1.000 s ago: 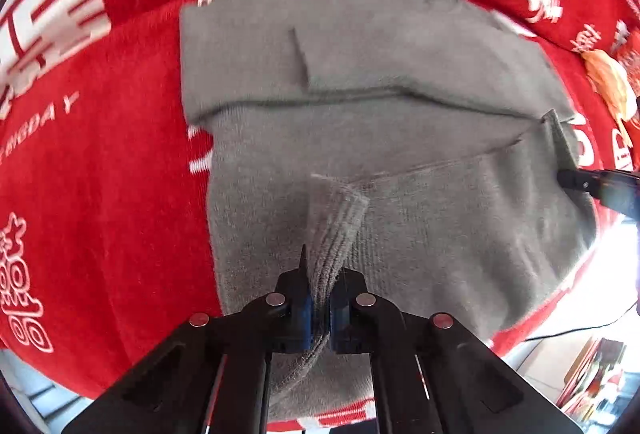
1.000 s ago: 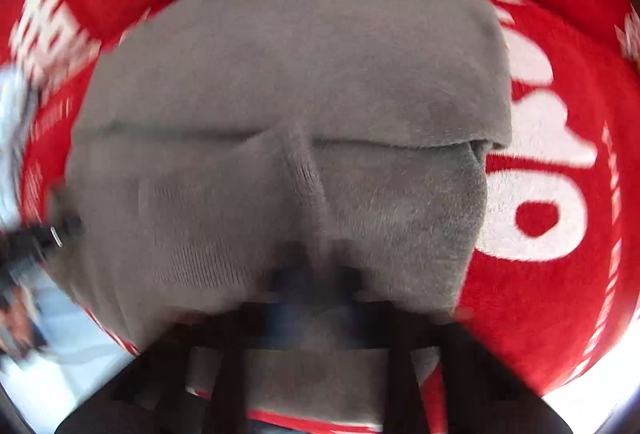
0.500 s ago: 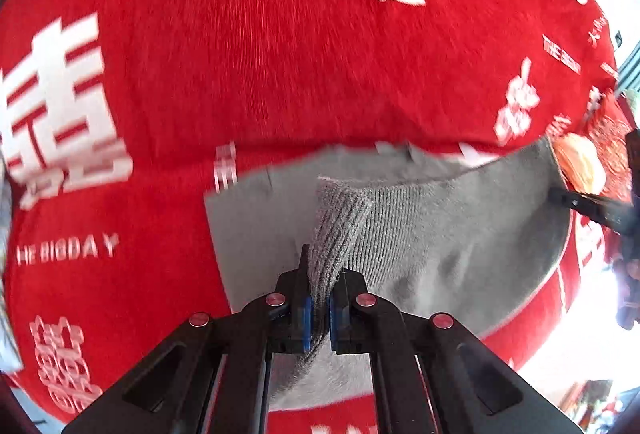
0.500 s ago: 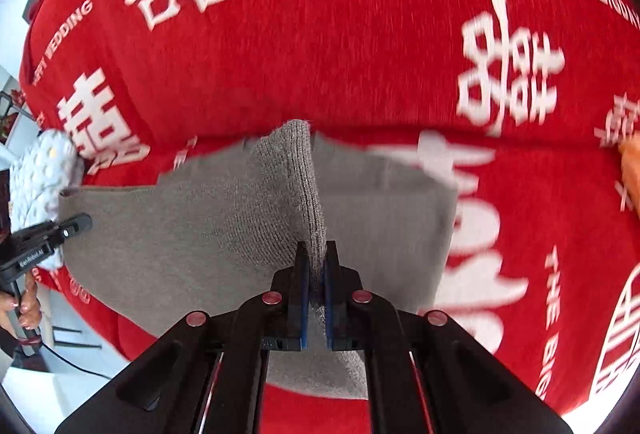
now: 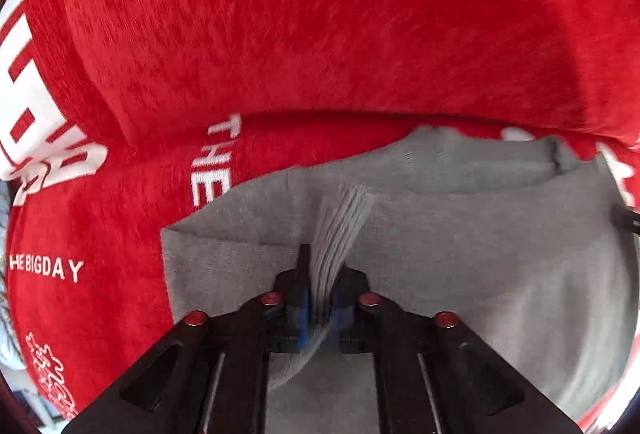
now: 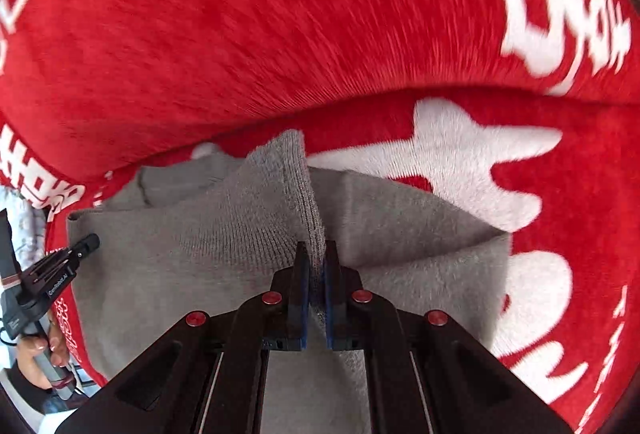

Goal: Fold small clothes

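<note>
We hold the grey sweater [image 5: 460, 234] by its ribbed hem, left gripper [image 5: 319, 298] and right gripper [image 6: 315, 286] each clamped tight on a corner, the folded body lying ahead of both on the red blanket [image 5: 320, 34].

Both feeds look bright and evenly lit to me, daylight bleeding in white at the lower corners. Heavy fisheye bulge, black vignette round the rims. The red blanket [image 5: 320, 34] streaks with motion blur; the left view's grey knit [image 5: 480, 254] is soft, the right sharper.
</note>
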`<state>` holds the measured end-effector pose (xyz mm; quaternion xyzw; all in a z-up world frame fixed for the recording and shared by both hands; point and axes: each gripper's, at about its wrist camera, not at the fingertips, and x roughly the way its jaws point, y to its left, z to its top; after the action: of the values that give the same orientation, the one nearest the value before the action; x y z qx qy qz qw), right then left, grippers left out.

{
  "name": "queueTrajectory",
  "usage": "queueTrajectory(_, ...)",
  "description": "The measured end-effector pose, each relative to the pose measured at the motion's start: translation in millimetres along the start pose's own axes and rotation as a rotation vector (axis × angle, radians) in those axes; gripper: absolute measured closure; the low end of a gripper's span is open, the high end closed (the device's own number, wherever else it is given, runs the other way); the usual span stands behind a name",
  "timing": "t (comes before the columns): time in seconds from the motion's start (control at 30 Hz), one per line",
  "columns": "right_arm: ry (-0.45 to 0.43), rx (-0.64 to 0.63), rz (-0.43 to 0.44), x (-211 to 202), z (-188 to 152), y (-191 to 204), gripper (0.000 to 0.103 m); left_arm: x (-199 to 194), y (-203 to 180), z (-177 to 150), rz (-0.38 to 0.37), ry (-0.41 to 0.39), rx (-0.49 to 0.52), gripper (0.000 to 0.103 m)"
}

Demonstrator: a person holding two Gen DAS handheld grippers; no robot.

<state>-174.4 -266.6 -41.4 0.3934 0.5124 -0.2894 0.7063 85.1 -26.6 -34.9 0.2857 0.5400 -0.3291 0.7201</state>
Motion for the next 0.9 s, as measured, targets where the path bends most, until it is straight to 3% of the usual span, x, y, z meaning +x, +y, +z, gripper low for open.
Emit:
queueTrajectory(0.03, -0.002, 0.003, 0.004, 0.2, -0.8, -1.6, 0.096, 0.4, 2.3, 0.2, 0.036, -0.008, -0.009, 0.064)
queueTrajectory(0.07, -0.007, 0.004, -0.011, -2.2, -0.1, -2.5, 0.096, -1.8, 8.9, 1.3, 0.095, -0.031, -0.029, 0.040)
queueTrajectory(0.1, -0.014, -0.002, -0.073, -5.1, 1.0, -2.7, 0.086, -5.0, 15.8, 2.2, 0.151, -0.051, -0.049, 0.034)
queueTrajectory(0.17, -0.055, 0.005, -0.218, -16.2, 3.7, -7.6, 0.064, -12.5, 37.4, 4.3, 0.214, -0.052, -0.109, 0.034)
queueTrajectory(0.2, -0.073, 0.020, -0.249, -23.1, 4.5, -11.0, 0.064, -16.8, 49.3, 4.6, 0.210, -0.037, -0.147, 0.034)
queueTrajectory(0.33, -0.098, 0.040, -0.134, -47.6, 0.8, -13.7, 0.066, -44.0, 75.7, -1.7, 0.133, -0.029, -0.206, 0.034)
queueTrajectory(0.5, -0.102, -0.113, -0.004, -57.7, -17.7, 26.8, 0.068, -53.0, 46.5, -16.4, -0.027, 0.022, -0.157, 0.034)
queueTrajectory(0.67, -0.021, -0.133, -0.041, -15.2, -28.0, 32.7, 0.068, -14.8, 14.0, -38.2, -0.016, 0.096, -0.139, 0.034)
queueTrajectory(0.8, -0.046, -0.031, -0.029, -14.3, -31.0, 1.6, 0.074, -11.3, 28.9, -51.3, -0.006, 0.076, -0.171, 0.015)
queueTrajectory(0.87, -0.052, -0.012, -0.040, -21.0, -32.9, -5.5, 0.074, -12.0, 42.9, -56.1, -0.004, 0.084, -0.173, 0.015)
queueTrajectory(0.9, -0.051, 0.004, -0.053, -25.5, -34.6, -6.6, 0.069, -12.2, 51.4, -58.0, -0.002, 0.096, -0.178, 0.015)
